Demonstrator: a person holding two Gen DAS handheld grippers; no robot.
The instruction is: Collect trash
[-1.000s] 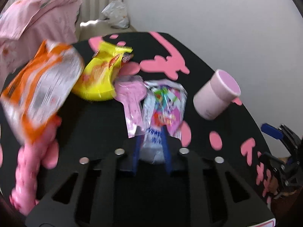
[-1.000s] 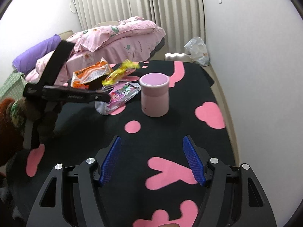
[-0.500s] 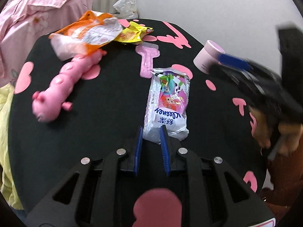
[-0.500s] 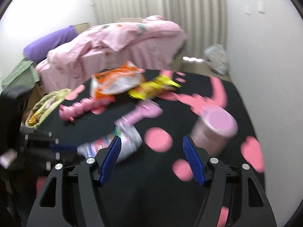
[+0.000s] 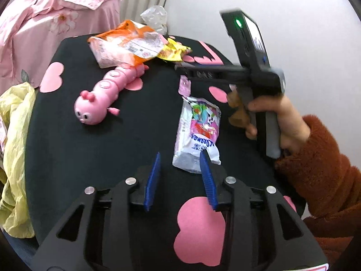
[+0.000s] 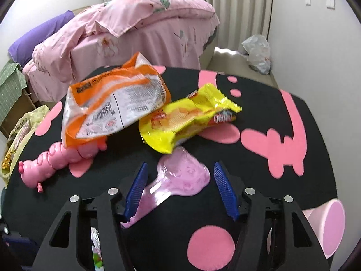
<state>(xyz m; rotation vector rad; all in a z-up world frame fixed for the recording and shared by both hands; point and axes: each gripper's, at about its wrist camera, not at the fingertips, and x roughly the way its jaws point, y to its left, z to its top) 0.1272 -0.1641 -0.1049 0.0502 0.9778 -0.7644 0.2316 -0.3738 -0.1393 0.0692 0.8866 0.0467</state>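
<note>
A tissue pack wrapper (image 5: 198, 133) lies flat on the black table (image 5: 90, 149); my left gripper (image 5: 180, 161) is open just in front of its near end, its right finger over the corner. My right gripper (image 6: 179, 180) is open over a pink spoon-shaped wrapper (image 6: 180, 178), which lies between its fingers. Beyond it lie a yellow snack bag (image 6: 187, 117) and an orange-and-white bag (image 6: 112, 103). In the left wrist view the right gripper's body (image 5: 248, 74) reaches over the table, held by a hand in a rust sleeve.
A pink caterpillar toy (image 5: 106, 94) lies at the left of the table, partly under the orange bag. A pink cup (image 6: 325, 223) lies on its side at the right edge. A yellow plastic bag (image 5: 13, 146) hangs off the left side. A pink bed (image 6: 135, 29) stands behind.
My left gripper has let go of the tissue pack, opened and drawn back. My right gripper has swung left and forward over the pink wrapper near the snack bags.
</note>
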